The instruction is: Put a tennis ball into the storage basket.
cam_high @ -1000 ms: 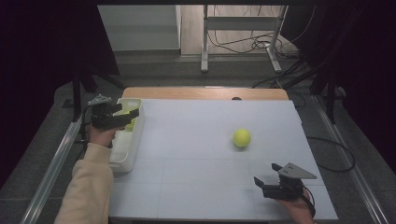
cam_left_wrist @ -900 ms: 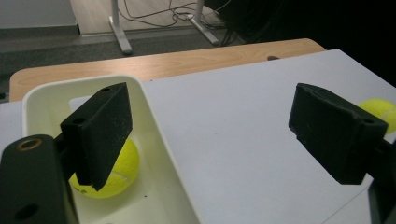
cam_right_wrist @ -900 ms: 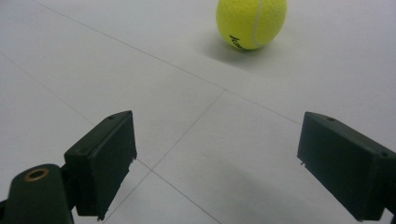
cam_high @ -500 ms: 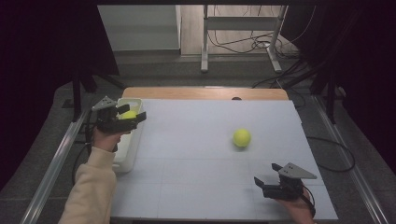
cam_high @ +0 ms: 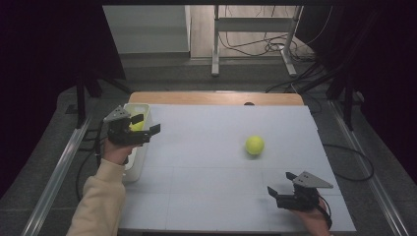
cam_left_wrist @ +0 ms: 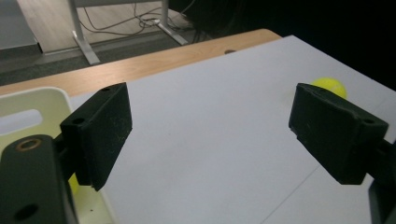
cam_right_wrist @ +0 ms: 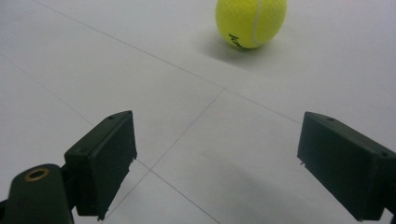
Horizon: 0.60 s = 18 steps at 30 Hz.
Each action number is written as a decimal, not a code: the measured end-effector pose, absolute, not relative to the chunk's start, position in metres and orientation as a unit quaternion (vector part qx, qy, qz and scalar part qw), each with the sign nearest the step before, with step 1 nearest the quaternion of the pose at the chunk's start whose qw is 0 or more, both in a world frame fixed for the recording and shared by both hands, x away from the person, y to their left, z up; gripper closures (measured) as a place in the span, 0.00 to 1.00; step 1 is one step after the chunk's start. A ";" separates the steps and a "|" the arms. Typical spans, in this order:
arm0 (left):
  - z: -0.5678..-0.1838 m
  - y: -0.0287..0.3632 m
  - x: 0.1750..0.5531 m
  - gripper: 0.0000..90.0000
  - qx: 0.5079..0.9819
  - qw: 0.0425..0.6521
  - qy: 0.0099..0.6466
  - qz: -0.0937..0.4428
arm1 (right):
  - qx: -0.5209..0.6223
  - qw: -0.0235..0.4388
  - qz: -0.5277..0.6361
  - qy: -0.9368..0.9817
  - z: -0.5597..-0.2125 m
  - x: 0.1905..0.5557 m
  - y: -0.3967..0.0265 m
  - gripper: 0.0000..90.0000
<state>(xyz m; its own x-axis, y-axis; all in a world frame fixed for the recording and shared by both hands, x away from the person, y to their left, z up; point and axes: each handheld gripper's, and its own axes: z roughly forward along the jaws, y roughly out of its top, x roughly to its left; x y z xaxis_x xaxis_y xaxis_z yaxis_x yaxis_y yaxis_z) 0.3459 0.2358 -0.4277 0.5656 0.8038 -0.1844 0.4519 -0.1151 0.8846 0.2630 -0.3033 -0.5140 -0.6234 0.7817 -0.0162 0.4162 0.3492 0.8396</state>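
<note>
We see one yellow tennis ball (cam_high: 254, 145) lying on the white tabletop (cam_high: 206, 196), right of centre, felt fuzzy, white seam curving down it and dark lettering low on its side in the right gripper view. It touches nothing and sits well apart from both grippers.

Right gripper (cam_high: 281, 194) sits low at the near right edge, jaws spread wide with nothing between them, pointed toward the ball. Left gripper (cam_high: 146, 124) is held over the white bin (cam_high: 139, 162) at the left edge of the tabletop, jaws spread and empty. They have just opened a little further.

Hidden or unclear: in the left gripper view the ball (cam_left_wrist: 330, 87) peeks out behind the right-hand jaw, lower part cut off. A second yellow ball (cam_high: 136, 126) lies in the bin, mostly covered by the left gripper; in the left gripper view just a yellow sliver shows under the left-hand jaw. The lettering on the free ball is too cropped to read.

Around: a cream sleeve (cam_high: 98, 201) on the left forearm, a wooden strip (cam_high: 211, 97) along the far tabletop edge, tangled cables (cam_high: 246, 46) on the floor beyond, dark surroundings. Nothing stands between the right gripper and the ball.
</note>
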 end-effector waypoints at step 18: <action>-0.435 0.202 0.343 0.15 0.755 0.496 0.399 0.157 | 0.381 0.215 0.428 0.791 -0.514 0.267 -0.302 0.13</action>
